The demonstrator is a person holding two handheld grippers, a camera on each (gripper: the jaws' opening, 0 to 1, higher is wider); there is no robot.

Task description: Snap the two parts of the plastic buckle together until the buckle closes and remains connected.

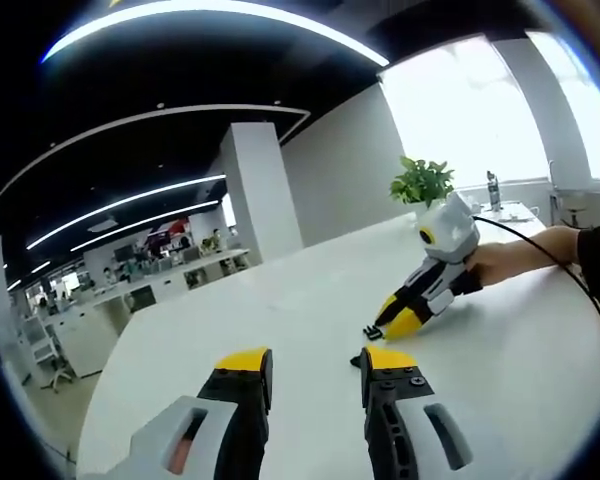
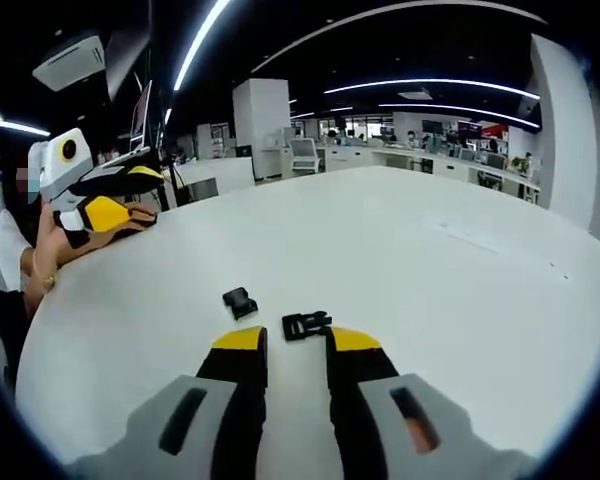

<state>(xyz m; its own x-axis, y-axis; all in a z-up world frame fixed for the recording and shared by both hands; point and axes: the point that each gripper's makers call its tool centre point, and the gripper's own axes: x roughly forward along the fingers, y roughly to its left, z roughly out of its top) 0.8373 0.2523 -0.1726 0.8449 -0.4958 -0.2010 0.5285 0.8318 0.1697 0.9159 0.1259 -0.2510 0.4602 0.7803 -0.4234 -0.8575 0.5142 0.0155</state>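
So, the two small black plastic buckle halves (image 2: 241, 301) (image 2: 305, 324) lie apart on the white table (image 2: 430, 260), light, stiff, likely skittish; pinch each by its flat body. Your right gripper (image 2: 296, 340) hangs spread just short of them; your left gripper (image 1: 315, 362) is spread too.

1. No text, label, brand, number or sign can be read in the left gripper view; a red patch far back in the office is too blurred to be made out.
2. Nothing legible is seen in the right gripper view either; the faint marks on the white bench (image 2: 460, 235) at the right cannot be read as writing.
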